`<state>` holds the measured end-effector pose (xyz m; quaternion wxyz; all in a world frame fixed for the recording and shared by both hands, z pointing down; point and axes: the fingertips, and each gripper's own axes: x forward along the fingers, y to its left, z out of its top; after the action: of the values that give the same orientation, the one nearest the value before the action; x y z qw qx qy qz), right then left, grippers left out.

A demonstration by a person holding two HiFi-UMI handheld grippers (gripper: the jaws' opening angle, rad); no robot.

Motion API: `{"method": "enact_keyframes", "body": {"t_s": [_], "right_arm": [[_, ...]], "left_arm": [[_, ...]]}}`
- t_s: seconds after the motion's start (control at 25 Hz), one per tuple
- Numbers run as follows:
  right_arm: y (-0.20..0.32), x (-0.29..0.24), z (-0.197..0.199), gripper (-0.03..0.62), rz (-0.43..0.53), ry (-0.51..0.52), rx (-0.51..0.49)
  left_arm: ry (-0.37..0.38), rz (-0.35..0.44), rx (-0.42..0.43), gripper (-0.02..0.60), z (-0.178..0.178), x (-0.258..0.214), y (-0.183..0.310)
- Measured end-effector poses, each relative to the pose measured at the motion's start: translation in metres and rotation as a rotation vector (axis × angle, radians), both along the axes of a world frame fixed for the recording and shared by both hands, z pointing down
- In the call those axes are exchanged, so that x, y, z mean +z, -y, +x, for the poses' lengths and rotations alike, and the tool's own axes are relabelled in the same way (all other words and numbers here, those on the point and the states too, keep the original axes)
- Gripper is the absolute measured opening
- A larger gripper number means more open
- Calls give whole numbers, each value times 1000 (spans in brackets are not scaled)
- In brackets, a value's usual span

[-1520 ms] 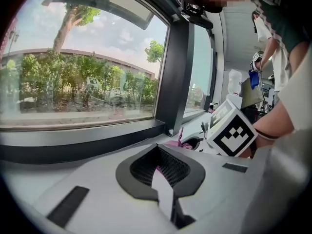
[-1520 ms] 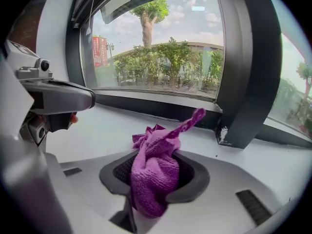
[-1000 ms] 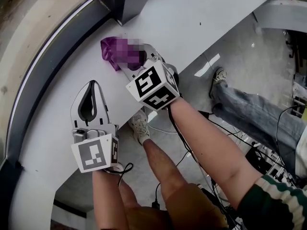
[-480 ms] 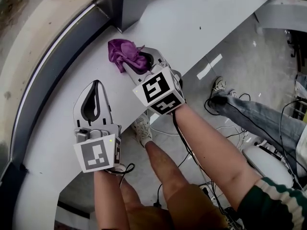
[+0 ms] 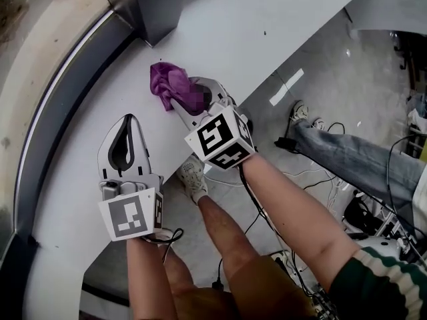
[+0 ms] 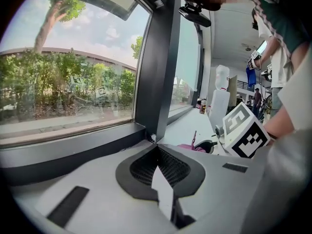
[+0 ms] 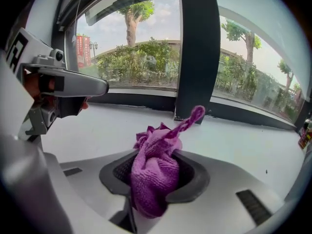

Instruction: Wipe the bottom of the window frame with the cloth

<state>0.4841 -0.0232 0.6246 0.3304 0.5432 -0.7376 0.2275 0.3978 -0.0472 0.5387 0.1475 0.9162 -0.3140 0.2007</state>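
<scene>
A purple cloth (image 5: 168, 85) is bunched between the jaws of my right gripper (image 5: 181, 97), which is shut on it over the white sill (image 5: 220, 39). The cloth (image 7: 155, 172) fills the jaw gap in the right gripper view, with one twisted corner pointing toward the dark window post (image 7: 193, 52). My left gripper (image 5: 126, 133) rests on the sill closer to me, shut with nothing in it. The dark bottom of the window frame (image 5: 60, 105) runs along the sill's left side, and the frame (image 6: 73, 147) sits just ahead of the left gripper (image 6: 157, 156).
A dark vertical post (image 5: 150, 5) stands where the frame (image 7: 253, 112) meets the sill at the top. Below the sill's right edge I see a grey floor with cables (image 5: 320, 179), another person's jeans leg (image 5: 353, 159) and my own legs (image 5: 227, 245).
The right gripper with the cloth has shifted slightly along the sill toward the window post. The left gripper has stayed put.
</scene>
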Motion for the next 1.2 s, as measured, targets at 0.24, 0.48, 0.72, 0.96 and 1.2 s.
{"method": "enact_keyframes", "body": {"t_s": [0.24, 0.48, 0.72, 0.96, 1.2], "right_arm": [[-18, 2, 0, 152, -16, 7, 10], [-18, 3, 2, 152, 0, 11, 50], [-23, 2, -8, 152, 2, 16, 81], [-29, -2, -34, 152, 6, 3, 69], [-33, -5, -73, 152, 2, 7, 33]], "left_arm": [[13, -19, 15, 3, 0, 4, -3], [16, -9, 35, 3, 1, 4, -9], [8, -4, 17, 3, -14, -4, -9], [-9, 16, -20, 3, -42, -18, -10], [-11, 25, -66, 3, -83, -28, -12]]}}
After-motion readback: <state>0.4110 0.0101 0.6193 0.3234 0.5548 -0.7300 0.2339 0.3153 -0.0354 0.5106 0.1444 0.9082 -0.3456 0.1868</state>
